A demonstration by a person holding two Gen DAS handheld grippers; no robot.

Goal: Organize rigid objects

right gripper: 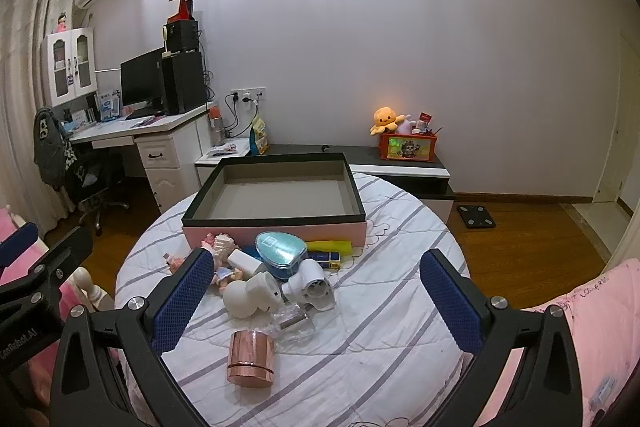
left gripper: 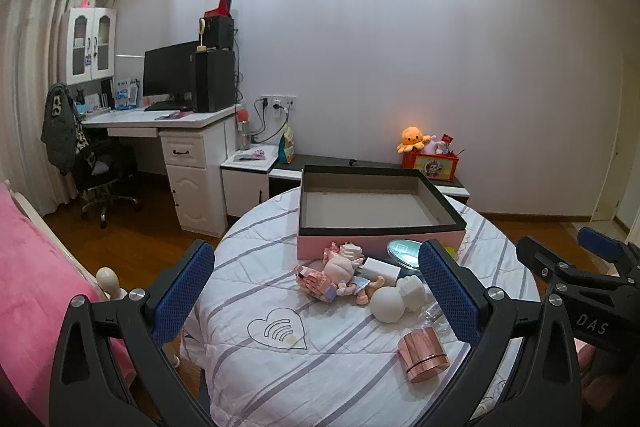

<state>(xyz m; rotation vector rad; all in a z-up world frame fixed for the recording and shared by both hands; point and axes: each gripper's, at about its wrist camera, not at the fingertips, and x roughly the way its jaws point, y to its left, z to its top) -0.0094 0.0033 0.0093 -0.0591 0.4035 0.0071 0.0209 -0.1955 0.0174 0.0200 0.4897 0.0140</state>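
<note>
A pink box (left gripper: 376,239) (right gripper: 276,229) with a black rim and a bare grey inside stands at the far side of the round table (left gripper: 280,379) (right gripper: 380,347). In front of it lies a heap of small items: a rose-gold cylinder (left gripper: 423,354) (right gripper: 251,358), a white round gadget (left gripper: 390,304) (right gripper: 242,301), a doll (left gripper: 344,273), pink block figures (left gripper: 316,281), a teal heart-shaped case (right gripper: 280,251), a white fan-like device (right gripper: 316,287), a yellow item (right gripper: 330,246) and a clear bottle (right gripper: 292,323). My left gripper (left gripper: 316,301) and right gripper (right gripper: 316,303) hover open above the near table, holding nothing.
A white desk (left gripper: 168,123) with a monitor and an office chair (left gripper: 104,171) stand at the left. A low cabinet (right gripper: 400,163) behind the table carries a red toy box (right gripper: 408,147) with plush toys. Pink bedding (left gripper: 36,291) (right gripper: 600,327) flanks the table. A scale (right gripper: 476,215) lies on the floor.
</note>
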